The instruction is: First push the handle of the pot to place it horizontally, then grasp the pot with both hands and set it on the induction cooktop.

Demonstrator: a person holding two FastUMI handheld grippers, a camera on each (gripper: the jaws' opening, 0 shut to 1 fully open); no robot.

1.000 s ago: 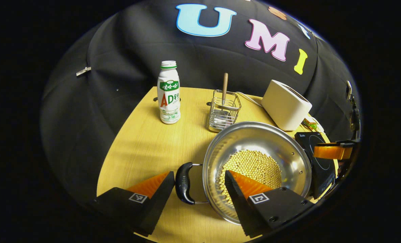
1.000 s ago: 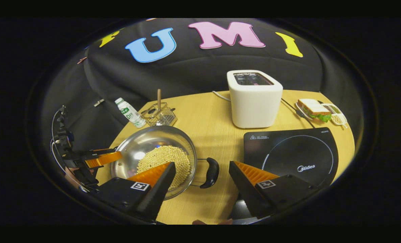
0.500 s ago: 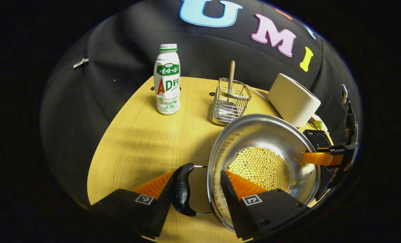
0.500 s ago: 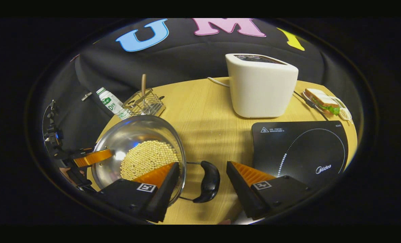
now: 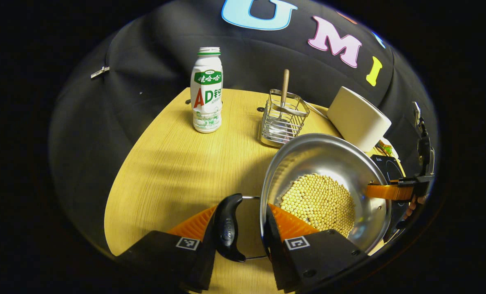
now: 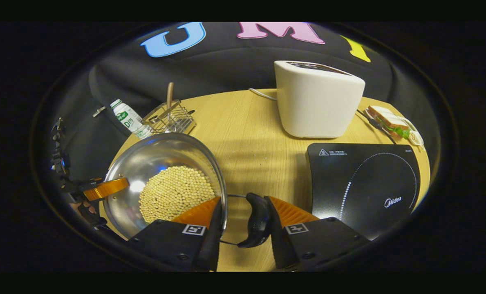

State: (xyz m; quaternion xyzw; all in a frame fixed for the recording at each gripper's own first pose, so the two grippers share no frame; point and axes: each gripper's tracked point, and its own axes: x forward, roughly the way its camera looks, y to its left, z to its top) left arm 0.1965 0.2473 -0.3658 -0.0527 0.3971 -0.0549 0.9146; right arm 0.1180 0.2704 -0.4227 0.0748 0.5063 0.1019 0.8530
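While straddling a handle each:
Left claw (image 5: 239, 218): narrowed around pot's black handle (image 5: 227, 227), outer finger touching; grip uncertain.
Right claw (image 6: 243, 212): likewise at opposite handle (image 6: 258, 220).
Pot (image 6: 144, 163): on surface (image 6: 251, 134), beside induction cooktop (image 6: 361, 179), holding beans (image 6: 173, 192).

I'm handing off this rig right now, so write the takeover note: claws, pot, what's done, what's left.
Left claw: one finger outside the pot's left handle, the other inside the pot wall. I cannot tell if the grip is firm.
Right claw: the same straddle on the right handle, and again I cannot tell if the grip is firm.
The steel pot holds yellow beans and is on the wooden table, beside the induction cooktop, not on it.
Done: both handles lie flat and both claws are placed.
Left: confirm both grips, lift level, then set the pot on the cooktop.
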